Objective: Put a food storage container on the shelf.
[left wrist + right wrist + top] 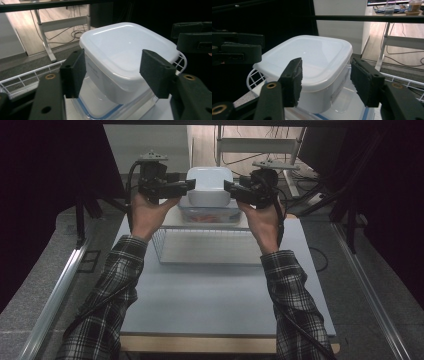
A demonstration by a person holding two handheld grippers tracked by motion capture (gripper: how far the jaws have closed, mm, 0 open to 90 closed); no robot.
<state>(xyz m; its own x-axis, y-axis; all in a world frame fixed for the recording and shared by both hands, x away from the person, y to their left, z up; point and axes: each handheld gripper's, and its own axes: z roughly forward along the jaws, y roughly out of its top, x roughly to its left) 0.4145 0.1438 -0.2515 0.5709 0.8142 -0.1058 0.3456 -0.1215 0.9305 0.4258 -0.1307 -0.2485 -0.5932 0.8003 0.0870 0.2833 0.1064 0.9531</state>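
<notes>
The white square plastic lidded tub is sitting top-centre between the left gripper and right gripper, both part-open, gripping nothing.

Both sleeves are plaid, dark with pale lines, buttoned at the cuffs. Each hand carries a black tool: left tool, right tool. Each has a grey three-cornered plate on top and a black cable trailing back. Close up, the jaws are blocky matte pads on arms with brass-ringed screw holes.
</notes>
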